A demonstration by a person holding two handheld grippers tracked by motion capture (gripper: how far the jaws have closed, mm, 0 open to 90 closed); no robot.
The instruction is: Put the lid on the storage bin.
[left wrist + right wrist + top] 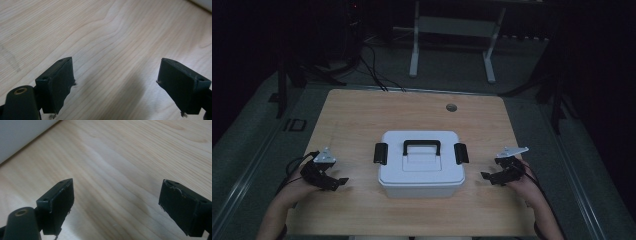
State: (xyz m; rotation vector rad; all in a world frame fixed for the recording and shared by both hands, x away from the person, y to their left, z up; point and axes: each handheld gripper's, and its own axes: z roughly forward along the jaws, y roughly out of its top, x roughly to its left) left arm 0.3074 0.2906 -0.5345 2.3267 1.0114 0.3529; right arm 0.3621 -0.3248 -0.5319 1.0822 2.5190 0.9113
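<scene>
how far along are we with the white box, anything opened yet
Nothing looks done yet. The white box sits shut on the table, lid on, black handle lying flat, and both side latches appear closed. In hand: nothing. The left gripper and right gripper rest open on either side of the box, apart from it. Likely left: reaching the latches, releasing them and lifting the lid.

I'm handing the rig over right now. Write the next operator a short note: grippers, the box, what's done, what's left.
Left gripper: open, empty, low over the table, left of the white box.
Right gripper: open, empty, right of the box.
Box: mid-table, lid on, black handle lying flat, both side latches apparently closed.
Done: nothing visible; neither gripper touches the box.
Left: probably the latches, one per gripper.
</scene>
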